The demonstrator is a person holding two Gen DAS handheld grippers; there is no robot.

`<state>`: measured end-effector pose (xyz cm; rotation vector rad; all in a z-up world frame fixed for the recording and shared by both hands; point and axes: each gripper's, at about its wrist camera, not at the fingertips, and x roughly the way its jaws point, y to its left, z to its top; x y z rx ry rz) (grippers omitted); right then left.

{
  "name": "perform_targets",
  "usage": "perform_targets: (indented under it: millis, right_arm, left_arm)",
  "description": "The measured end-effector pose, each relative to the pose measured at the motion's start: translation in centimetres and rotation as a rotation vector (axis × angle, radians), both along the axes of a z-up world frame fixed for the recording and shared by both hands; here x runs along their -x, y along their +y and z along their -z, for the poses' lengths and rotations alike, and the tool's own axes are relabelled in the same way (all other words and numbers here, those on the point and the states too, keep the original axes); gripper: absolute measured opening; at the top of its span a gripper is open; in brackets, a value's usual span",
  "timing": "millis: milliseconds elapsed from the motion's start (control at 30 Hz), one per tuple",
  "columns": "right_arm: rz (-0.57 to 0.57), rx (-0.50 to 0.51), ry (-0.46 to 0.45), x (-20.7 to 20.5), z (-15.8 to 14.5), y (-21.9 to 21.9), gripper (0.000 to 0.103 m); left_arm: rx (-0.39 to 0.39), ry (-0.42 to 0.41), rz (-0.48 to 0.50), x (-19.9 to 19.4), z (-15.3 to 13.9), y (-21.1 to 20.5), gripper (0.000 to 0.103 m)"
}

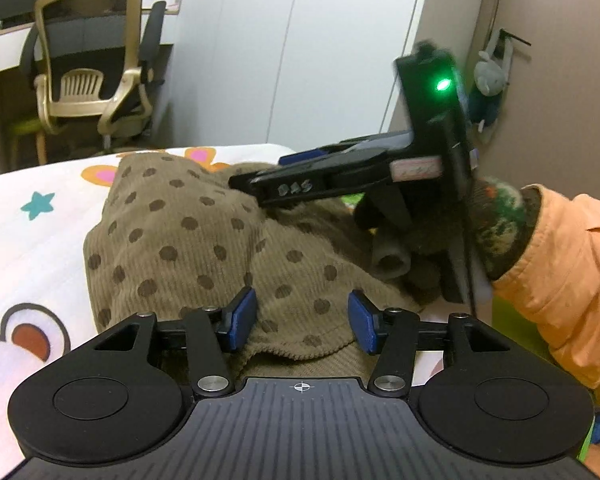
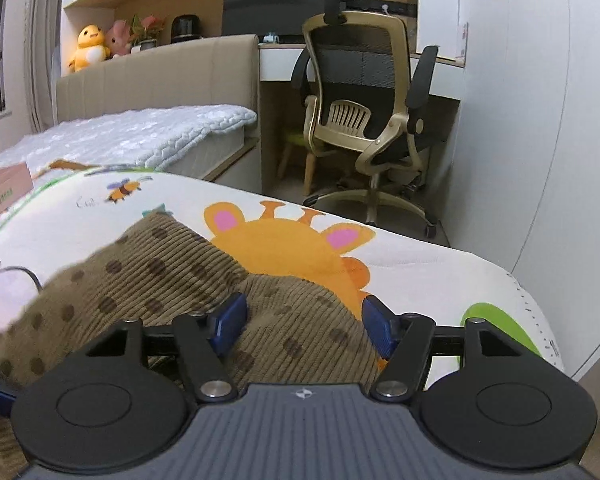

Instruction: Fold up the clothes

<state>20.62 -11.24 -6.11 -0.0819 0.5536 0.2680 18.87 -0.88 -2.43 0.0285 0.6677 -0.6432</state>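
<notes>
- Left hand-held gripper (image 1: pixel 302 320): its jaws stand apart over the near edge of the brown polka-dot corduroy garment (image 1: pixel 204 240). The blue pads (image 1: pixel 242 318) flank the cloth without pressing on it, so nothing is held.
- Right hand-held gripper (image 2: pixel 304 326): its jaws are likewise parted, with a raised ridge of the same garment (image 2: pixel 172 280) lying between the pads (image 2: pixel 230 320), which are not seen to pinch it. In the left wrist view this tool (image 1: pixel 256 184) reaches in from the right above the far part of the cloth, carried by a gloved hand (image 1: pixel 496 228) in an orange sleeve (image 1: pixel 572 264).
- Garment: it lies bunched in a low heap on the cartoon-printed mat (image 2: pixel 420 268) that covers the surface, with a giraffe figure (image 2: pixel 284 248) partly hidden under its far edge. The heap is doubled over itself and not yet flat.
- Reading of the arrangement: both tools being unclamped directly over the cloth suggests a fold just laid down, or a fresh hold being sought. The two sit at separate edges, probably so that the fabric can be lifted evenly.
- Stage of task: judged partway, since the garment is compact but rumpled.
- Surroundings: an office chair (image 2: pixel 364 112) and a bed (image 2: pixel 148 132) stand beyond the mat, clear of the work.
</notes>
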Motion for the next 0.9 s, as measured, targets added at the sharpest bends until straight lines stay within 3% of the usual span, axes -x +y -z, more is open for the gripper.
perform_targets:
  millis: [100,200,333,433,533,733,833,900]
  right_arm:
    - [-0.003,-0.061,0.000,1.4,-1.5,-0.7,0.068]
    - [-0.048,-0.140,0.019,3.1,-2.6,-1.5,0.084]
    - [-0.087,-0.223,0.115,4.4,-1.5,-2.0,0.093]
    - [-0.055,-0.192,0.159,4.4,0.0,-1.7,0.103]
    - [-0.030,-0.243,0.210,4.1,1.0,-2.2,0.103]
    - [-0.028,-0.274,0.212,4.7,0.0,-2.4,0.103]
    - [-0.021,-0.219,0.157,5.8,-0.7,-2.7,0.103]
    - [0.008,-0.119,0.168,5.9,-0.1,-2.5,0.103]
  left_arm:
    - [0.003,0.001,-0.002,-0.1,0.1,0.3,0.057]
    - [0.000,-0.001,-0.001,-0.1,0.3,0.1,0.059]
    - [-0.013,-0.009,0.000,0.0,0.3,-0.3,0.064]
    - [-0.023,-0.010,-0.003,0.2,0.3,-0.5,0.064]
    - [-0.024,-0.007,-0.003,0.4,0.2,-0.5,0.064]
    - [-0.013,0.001,0.018,1.0,-0.4,0.1,0.066]
    - [0.028,0.024,0.097,1.9,-1.5,1.2,0.076]
    - [0.059,0.026,0.135,2.5,-2.7,2.3,0.079]
